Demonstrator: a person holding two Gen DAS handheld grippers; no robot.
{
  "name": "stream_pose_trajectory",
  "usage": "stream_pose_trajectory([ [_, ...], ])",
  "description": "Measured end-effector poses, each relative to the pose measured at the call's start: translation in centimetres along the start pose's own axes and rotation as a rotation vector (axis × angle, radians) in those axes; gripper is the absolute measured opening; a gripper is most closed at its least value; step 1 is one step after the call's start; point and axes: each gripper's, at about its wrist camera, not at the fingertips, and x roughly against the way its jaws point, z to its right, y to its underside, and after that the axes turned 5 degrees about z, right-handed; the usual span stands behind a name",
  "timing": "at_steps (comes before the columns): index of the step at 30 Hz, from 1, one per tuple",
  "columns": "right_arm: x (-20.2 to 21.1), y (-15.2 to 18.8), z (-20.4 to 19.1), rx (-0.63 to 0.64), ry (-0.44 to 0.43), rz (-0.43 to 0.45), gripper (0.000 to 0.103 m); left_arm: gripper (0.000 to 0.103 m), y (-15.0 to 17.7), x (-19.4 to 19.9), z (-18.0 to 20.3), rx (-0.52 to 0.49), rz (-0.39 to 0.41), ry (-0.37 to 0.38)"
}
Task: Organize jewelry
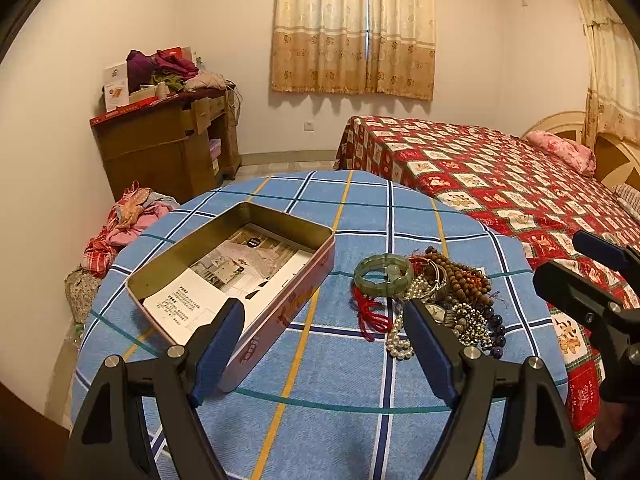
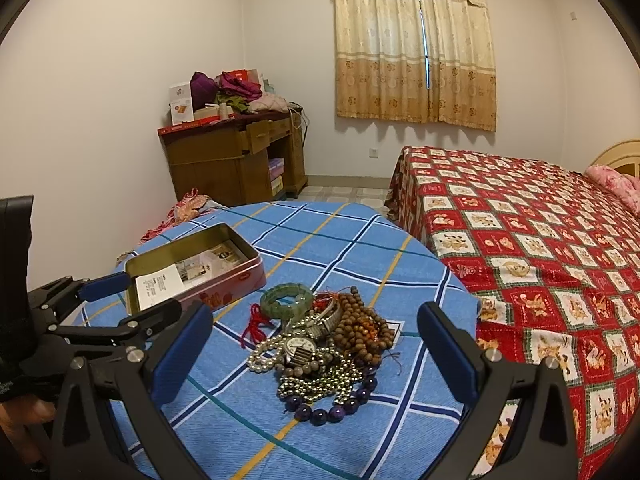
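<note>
On the blue cloth (image 2: 320, 240), tangled jewelry (image 2: 320, 344) lies heaped.

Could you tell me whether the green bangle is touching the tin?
Apart. The right wrist view shows a strip of blue cloth between the green bangle and the tin; the left wrist view shows the same gap.

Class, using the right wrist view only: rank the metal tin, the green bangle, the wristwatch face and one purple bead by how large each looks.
1. metal tin
2. green bangle
3. wristwatch face
4. purple bead; it sits nearest the camera, which may enlarge it, yet it looks smallest.
</note>
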Motion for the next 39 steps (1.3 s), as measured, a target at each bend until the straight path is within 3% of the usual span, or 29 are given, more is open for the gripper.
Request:
stream_pose_trajectory([
  [3,-1.1,0.6,1.1,0.022,0.057,-0.018,0.103,0.081,0.0,-1.4,0.3,-0.027,-0.027,0.005],
  [4,-1.7,1.0,1.8,0.020,0.072,-0.037,0.100,0.081,0.0,-1.9,0.6,-0.040,-0.028,0.019],
  [6,-2.5,1.5,2.9,-0.001,0.074,-0.074,0.085,0.081,-0.2,-2.8,1.2,-0.066,-0.034,0.030],
  [10,-3.9,2.4,5.0,-0.032,0.088,-0.124,0.078,0.079,-1.1,-5.2,2.8,-0.105,-0.058,0.085],
  [16,-4.2,3.2,5.7,-0.056,0.089,-0.137,0.078,0.056,-2.0,-9.1,5.3,-0.186,-0.110,0.142],
  [21,-4.4,3.4,6.3,-0.083,0.086,-0.146,0.078,0.048,-1.7,-12.8,6.6,-0.231,-0.186,0.173],
  [23,-4.4,3.4,6.5,-0.088,0.085,-0.146,0.079,0.038,-1.3,-13.5,6.8,-0.239,-0.206,0.187],
  [24,-4.4,3.5,6.5,-0.089,0.085,-0.144,0.079,0.025,-1.1,-14.0,6.7,-0.228,-0.226,0.202],
  [25,-4.4,3.5,6.6,-0.090,0.086,-0.143,0.079,0.015,-1.0,-14.1,6.5,-0.219,-0.230,0.204],
  [27,-4.5,3.6,6.7,-0.094,0.089,-0.142,0.079,0.009,-1.2,-13.6,6.0,-0.196,-0.219,0.224],
  [35,-5.5,3.8,6.2,-0.072,0.060,-0.171,0.078,0.008,-2.0,-9.2,3.6,-0.136,-0.110,0.235],
  [39,-6.6,3.3,5.4,-0.030,0.034,-0.183,0.062,0.008,-2.0,-7.4,2.5,-0.105,-0.063,0.217],
])
